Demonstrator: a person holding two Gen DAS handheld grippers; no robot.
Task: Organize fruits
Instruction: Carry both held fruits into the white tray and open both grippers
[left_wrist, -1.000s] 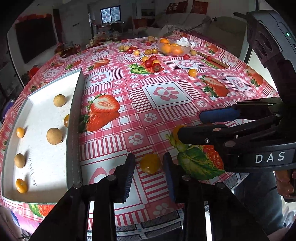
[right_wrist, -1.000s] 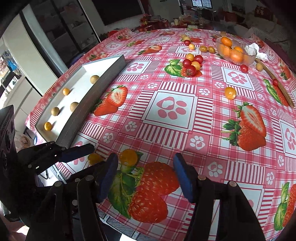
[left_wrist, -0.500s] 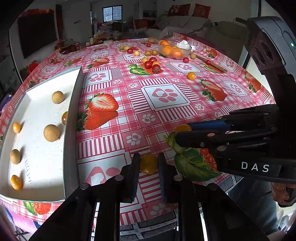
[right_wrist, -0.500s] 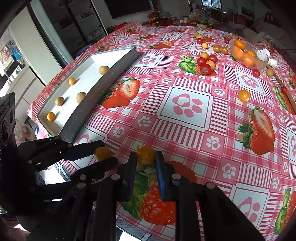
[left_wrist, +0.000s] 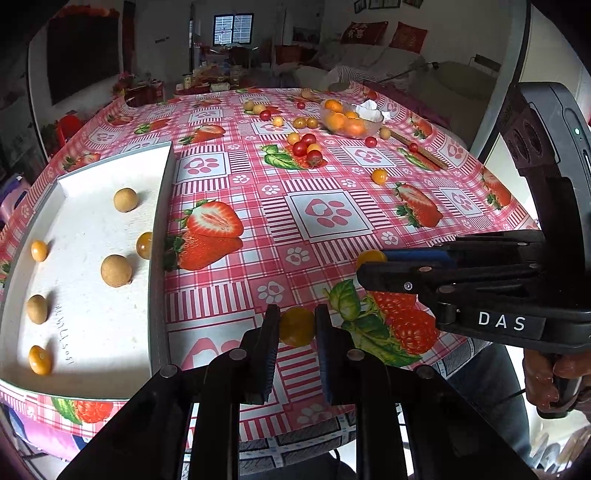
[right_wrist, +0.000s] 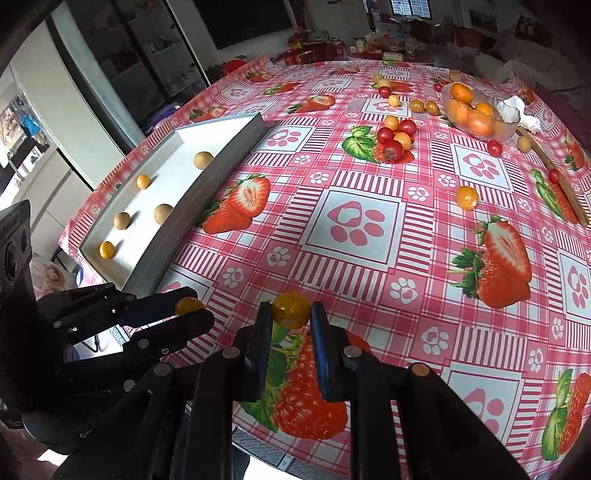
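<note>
STEP: both pickups made | left gripper (left_wrist: 296, 328) jaws clenched on round yellow-orange cherry tomato (left_wrist: 296, 326), near counter edge | right gripper (right_wrist: 290, 314) jaws clenched on second yellow tomato (right_wrist: 291, 309) | NEXT: likely lift, carry both to white rectangular tray (left_wrist: 92, 325), release gently.

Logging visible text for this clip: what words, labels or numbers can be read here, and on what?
"DAS": white letters on the black right gripper body.
Handwritten marks on the white rectangular tray floor: too small to read.
Characters on red cushions behind: blurred.
</note>
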